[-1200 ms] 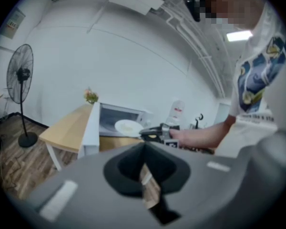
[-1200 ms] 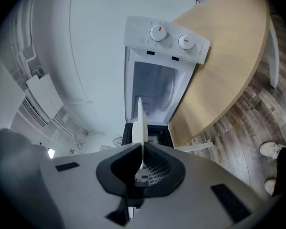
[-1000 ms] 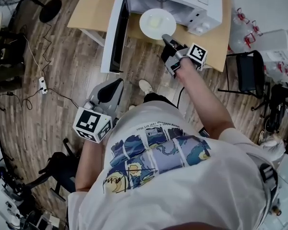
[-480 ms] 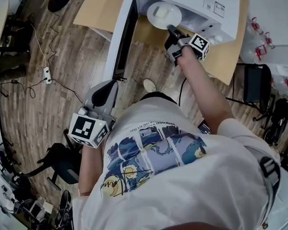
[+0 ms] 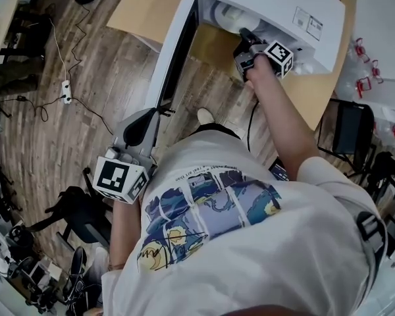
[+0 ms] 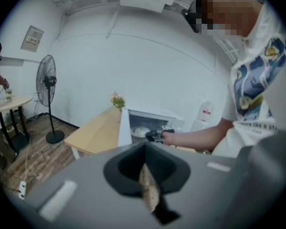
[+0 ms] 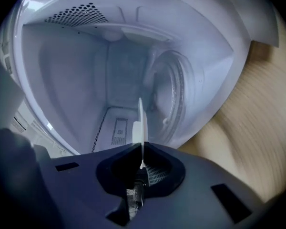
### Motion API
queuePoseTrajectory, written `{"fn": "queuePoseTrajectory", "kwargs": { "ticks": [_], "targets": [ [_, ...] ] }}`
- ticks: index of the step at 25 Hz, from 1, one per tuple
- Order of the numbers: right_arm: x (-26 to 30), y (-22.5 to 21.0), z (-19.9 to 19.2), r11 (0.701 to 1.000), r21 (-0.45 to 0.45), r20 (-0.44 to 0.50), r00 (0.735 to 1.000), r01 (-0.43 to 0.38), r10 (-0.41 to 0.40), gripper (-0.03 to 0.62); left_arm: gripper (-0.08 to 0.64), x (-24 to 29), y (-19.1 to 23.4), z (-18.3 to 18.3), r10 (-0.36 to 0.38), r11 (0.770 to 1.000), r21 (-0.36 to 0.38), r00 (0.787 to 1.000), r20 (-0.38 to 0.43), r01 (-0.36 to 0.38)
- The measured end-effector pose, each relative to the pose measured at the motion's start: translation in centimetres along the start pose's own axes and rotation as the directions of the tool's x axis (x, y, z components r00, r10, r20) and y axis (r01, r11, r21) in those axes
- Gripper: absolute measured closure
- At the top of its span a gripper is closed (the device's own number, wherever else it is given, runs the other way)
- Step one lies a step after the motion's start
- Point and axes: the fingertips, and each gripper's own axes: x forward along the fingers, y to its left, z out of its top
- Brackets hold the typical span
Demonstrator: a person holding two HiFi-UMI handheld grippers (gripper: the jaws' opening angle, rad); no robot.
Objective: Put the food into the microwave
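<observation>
one round white plate (image 7: 140, 123) (thin-edged)

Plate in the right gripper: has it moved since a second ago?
Yes. The plate, clamped in the right gripper, has gone from in front of the open microwave into its cavity.

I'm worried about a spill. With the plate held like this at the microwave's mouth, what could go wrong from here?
1. The right gripper pinches the plate only at its rim, so the plate may tilt or slip from the fingers before it is set on the turntable.
2. The plate sits close inside the microwave; its far edge could knock a wall or the turntable.
</observation>
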Motion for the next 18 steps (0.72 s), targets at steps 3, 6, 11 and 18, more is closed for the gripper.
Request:
{"fn": "queuePoseTrajectory", "kwargs": {
  "ticks": [3, 6, 11, 18],
  "targets": [
    [0.6, -0.2, 0.5, 1.0, -0.018, 0.005, 1.0, 0.024, -0.024, 0.577, 0.552, 0.2, 0.2, 0.3, 0.014, 1.0, -0.007, 1.0, 0.002, -0.014],
    [1.1, -0.4, 0.9, 0.999, -0.036, 0.01, 0.999, 0.038, -0.037, 0.577, 0.554, 0.4, 0.2, 0.5, 0.022, 1.0, -0.006, 1.0, 0.006, -0.022],
    [1.7, -0.2, 1.7, 0.993, -0.097, 0.028, 0.998, 0.061, -0.059, 0.577, 0.552, 0.6, -0.1, 0.9, 0.017, 1.0, 0.002, 1.0, 0.008, -0.017],
    [2.2, 0.4, 2.6, 0.934, -0.331, 0.042, 0.991, 0.133, -0.126, 0.543, 0.554, 1.2, -0.9, 1.4, 0.005, 1.0, 0.018, 1.0, 0.025, -0.005]
  ]
}}
